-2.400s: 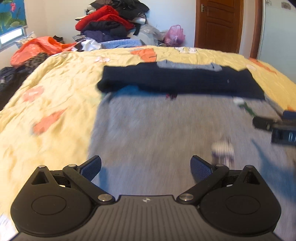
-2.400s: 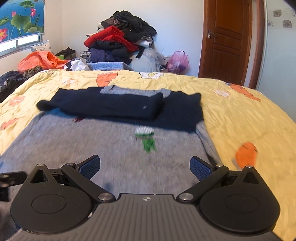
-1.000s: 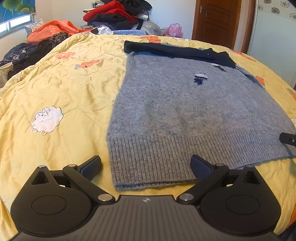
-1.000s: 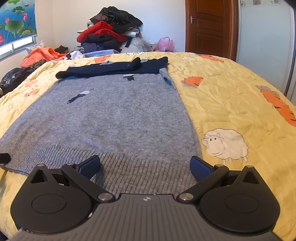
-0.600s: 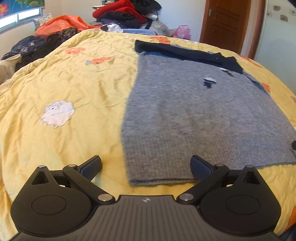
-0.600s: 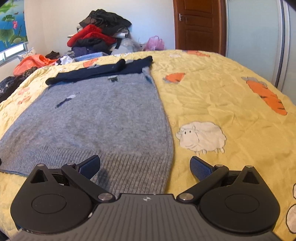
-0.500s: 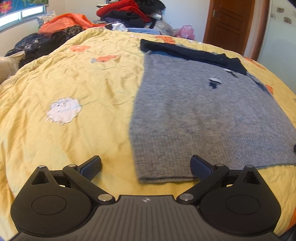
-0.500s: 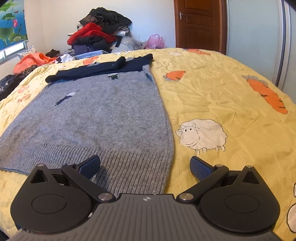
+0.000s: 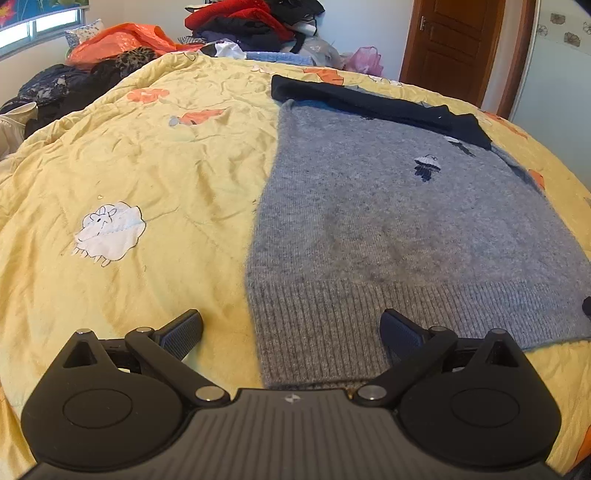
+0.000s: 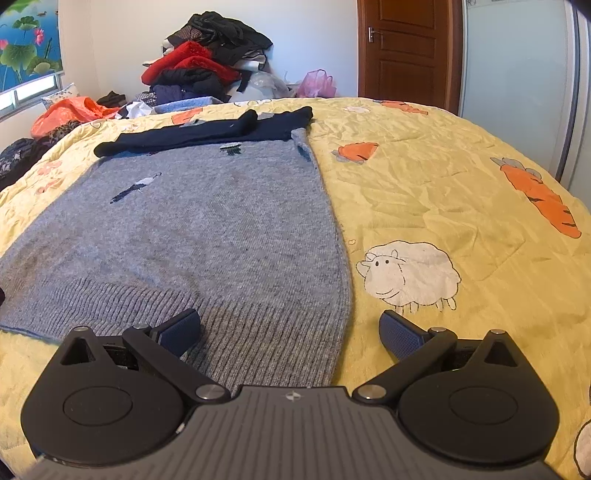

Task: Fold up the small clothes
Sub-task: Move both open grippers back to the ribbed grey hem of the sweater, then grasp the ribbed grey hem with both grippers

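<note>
A grey knitted sweater (image 9: 399, 221) (image 10: 207, 229) lies flat on the yellow quilt (image 9: 147, 177) (image 10: 443, 192), ribbed hem towards me. Its dark navy sleeves (image 9: 369, 103) (image 10: 207, 133) are folded across the far end. My left gripper (image 9: 291, 332) stands open over the hem's near left corner, one finger on the quilt side and one over the ribbing. My right gripper (image 10: 288, 330) is open over the hem's near right corner in the same way. Nothing is held between either pair of fingers.
A pile of clothes (image 10: 207, 70) (image 9: 255, 22) sits beyond the bed's far edge, with an orange bag (image 9: 118, 40) and dark garments (image 9: 55, 88) at the far left. A wooden door (image 10: 406, 48) and a glass panel (image 10: 517, 81) stand at the right.
Both grippers pulled back from the folded sleeves to the sweater's hem. The left one then slid left and the right one slid right, each ending over a hem corner. Both stayed open.
</note>
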`<action>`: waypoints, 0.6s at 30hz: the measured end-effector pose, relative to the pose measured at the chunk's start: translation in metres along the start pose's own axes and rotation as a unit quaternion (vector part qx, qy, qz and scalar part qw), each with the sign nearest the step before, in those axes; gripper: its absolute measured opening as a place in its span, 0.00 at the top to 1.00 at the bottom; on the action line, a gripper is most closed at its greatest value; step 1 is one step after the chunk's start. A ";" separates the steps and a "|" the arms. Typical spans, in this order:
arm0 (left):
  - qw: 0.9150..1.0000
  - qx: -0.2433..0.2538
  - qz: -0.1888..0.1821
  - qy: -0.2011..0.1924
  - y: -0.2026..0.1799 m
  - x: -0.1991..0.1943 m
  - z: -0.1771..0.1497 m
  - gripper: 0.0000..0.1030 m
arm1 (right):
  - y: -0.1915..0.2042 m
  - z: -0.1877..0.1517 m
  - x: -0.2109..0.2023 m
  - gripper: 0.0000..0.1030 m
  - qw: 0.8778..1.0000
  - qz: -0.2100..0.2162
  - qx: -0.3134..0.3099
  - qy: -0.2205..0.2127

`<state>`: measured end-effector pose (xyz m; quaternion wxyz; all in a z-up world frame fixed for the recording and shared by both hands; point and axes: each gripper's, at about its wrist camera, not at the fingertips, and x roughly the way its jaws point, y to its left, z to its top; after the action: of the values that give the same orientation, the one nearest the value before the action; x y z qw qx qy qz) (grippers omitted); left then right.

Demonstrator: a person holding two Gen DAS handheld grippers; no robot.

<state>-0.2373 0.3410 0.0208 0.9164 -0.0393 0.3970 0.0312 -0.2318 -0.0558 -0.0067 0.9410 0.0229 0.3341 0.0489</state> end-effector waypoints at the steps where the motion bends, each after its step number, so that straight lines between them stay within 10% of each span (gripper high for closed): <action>1: 1.000 0.002 -0.002 0.001 -0.002 0.000 0.000 0.00 | 0.001 0.000 0.000 0.00 1.000 0.000 0.000 0.000; 18: 1.000 0.020 0.007 0.014 -0.012 -0.002 -0.002 0.07 | 0.014 -0.004 -0.002 0.07 1.000 0.001 -0.017 -0.008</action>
<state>-0.2390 0.3286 0.0215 0.9113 -0.0188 0.4104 0.0288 -0.2367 -0.0425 -0.0077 0.9440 0.0075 0.3252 0.0550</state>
